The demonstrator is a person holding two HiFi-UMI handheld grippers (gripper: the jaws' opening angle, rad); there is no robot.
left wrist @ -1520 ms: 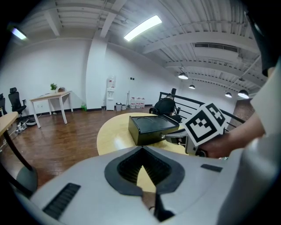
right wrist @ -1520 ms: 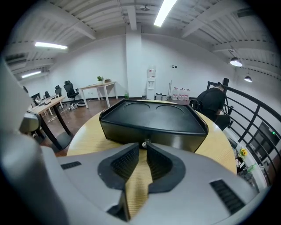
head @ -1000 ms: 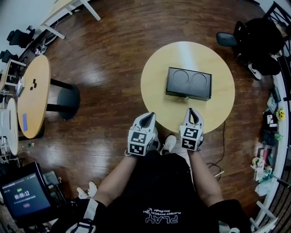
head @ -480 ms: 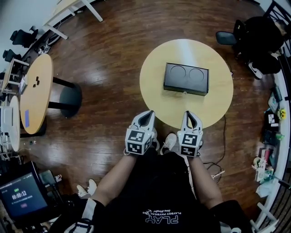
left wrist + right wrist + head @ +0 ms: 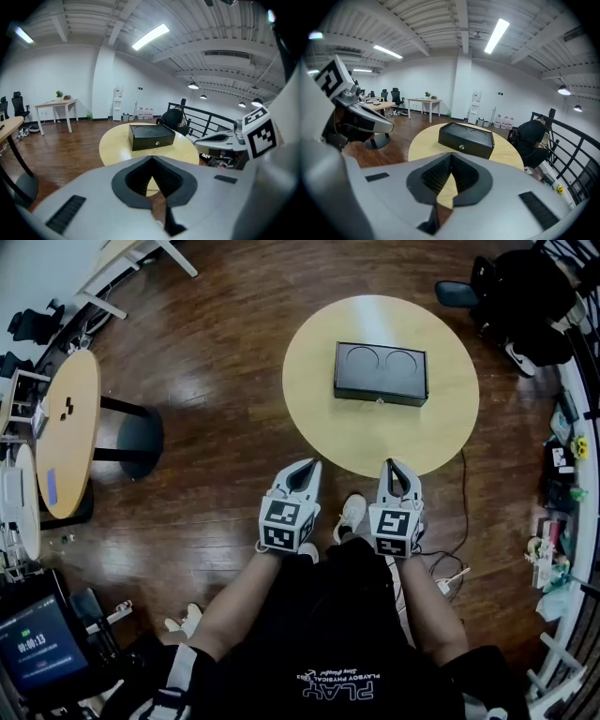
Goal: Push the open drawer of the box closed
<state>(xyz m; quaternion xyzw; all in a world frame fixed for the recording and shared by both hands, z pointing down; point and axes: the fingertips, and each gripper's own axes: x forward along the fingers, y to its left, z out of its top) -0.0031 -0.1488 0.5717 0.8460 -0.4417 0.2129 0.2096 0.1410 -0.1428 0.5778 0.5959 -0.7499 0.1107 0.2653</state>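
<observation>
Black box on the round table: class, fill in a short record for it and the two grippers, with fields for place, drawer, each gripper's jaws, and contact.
black box: two round recesses in its lid; sits on the round wooden table
drawer front: faces the person, has a small knob; looks flush with the box
left gripper: jaws shut, empty
right gripper: jaws shut, empty
contact: neither gripper touches the box; both are held by the table's near edge

The round table (image 5: 314, 423) is bare and passable in front of the box (image 5: 381, 373), upper centre. A chair (image 5: 457, 292) crowds its upper-right edge. The floor (image 5: 225, 437) to its left is open.
</observation>
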